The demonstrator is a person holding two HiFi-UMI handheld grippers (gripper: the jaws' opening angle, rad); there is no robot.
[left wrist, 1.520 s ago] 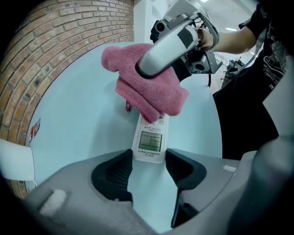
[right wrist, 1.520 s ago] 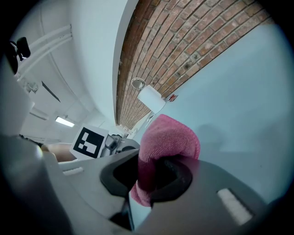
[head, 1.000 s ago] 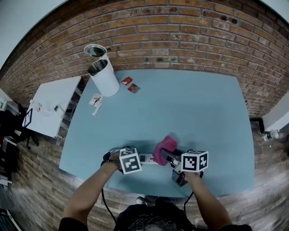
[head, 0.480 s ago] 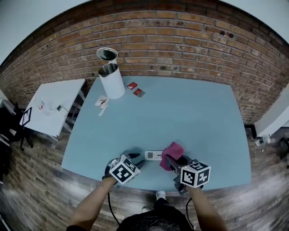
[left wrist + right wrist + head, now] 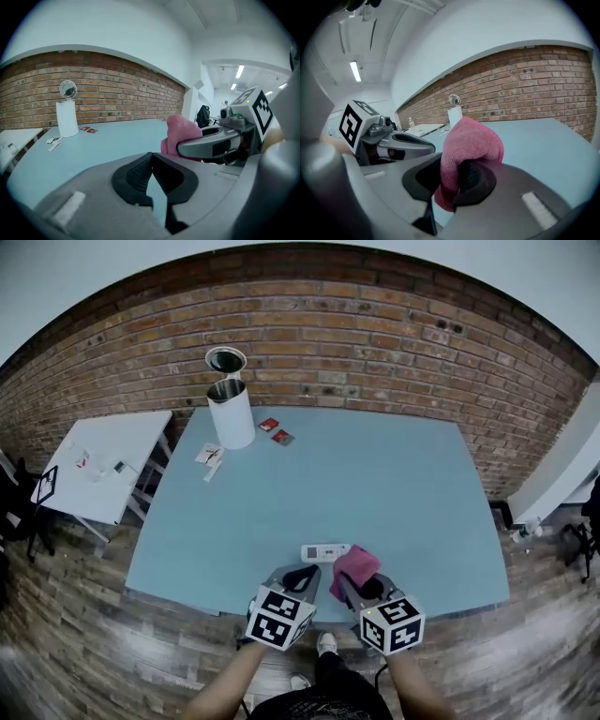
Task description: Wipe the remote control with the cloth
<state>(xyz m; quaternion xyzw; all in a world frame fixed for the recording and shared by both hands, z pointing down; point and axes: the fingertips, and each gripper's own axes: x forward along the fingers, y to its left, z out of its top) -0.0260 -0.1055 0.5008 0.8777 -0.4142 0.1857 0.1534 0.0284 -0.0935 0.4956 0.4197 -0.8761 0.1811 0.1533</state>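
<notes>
Cloth [image 5: 354, 564] gripped, remote control [image 5: 325, 552] free

Lies flat on blue table [image 5: 375, 474] near its front edge, just beside cloth. Grips pink cloth in right gripper [image 5: 362, 586] above that edge; presses left gripper [image 5: 301, 576] jaws together on nothing.

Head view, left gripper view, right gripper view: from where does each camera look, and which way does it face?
Head view: on the person's head, facing steeply down at the blue table and remote; both forearms, left gripper and right gripper show.
Left gripper view: rides the left gripper, facing along its empty fingers, closing shut, toward the brick wall.
Right gripper view: rides the right gripper, facing along fingers shut on the pink cloth.
Shared: each gripper view shows the other gripper; all three show the wall.
</notes>
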